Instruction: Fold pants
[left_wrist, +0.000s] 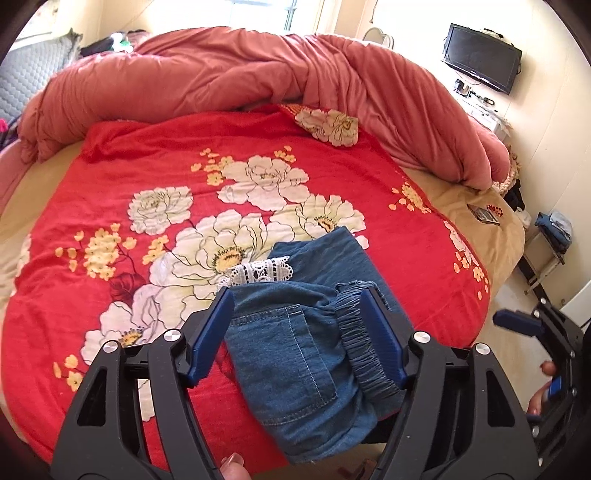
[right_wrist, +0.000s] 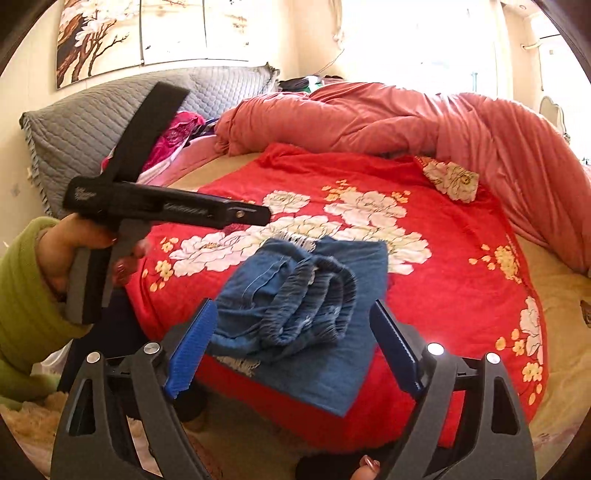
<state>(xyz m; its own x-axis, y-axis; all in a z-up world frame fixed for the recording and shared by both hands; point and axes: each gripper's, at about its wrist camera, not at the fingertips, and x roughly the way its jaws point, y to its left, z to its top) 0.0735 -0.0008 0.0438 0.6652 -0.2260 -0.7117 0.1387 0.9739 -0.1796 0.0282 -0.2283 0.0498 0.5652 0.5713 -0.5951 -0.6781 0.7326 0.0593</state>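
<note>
Left wrist view: the left gripper (left_wrist: 299, 332) hangs over the near edge of the bed with its blue fingers (left_wrist: 212, 332) spread, and the pads do not press on anything. The folded denim pants (left_wrist: 314, 339) lie between and below them on the red floral blanket (left_wrist: 147, 166) — elastic waistband bunched toward the right finger, a white lace trim (left_wrist: 264, 271) showing at the far side of the bundle. A heaped pink duvet (left_wrist: 258, 70) lies across the far side of the bed.

In the right wrist view the right gripper (right_wrist: 295, 343) is also open, fingers wide apart with nothing clamped; the pants sit on the blanket beyond it — a compact stack near the bed's front edge. At the left of this view a hand (right_wrist: 70, 251) in a green sleeve (right_wrist: 22, 295) holds the other gripper.
</note>
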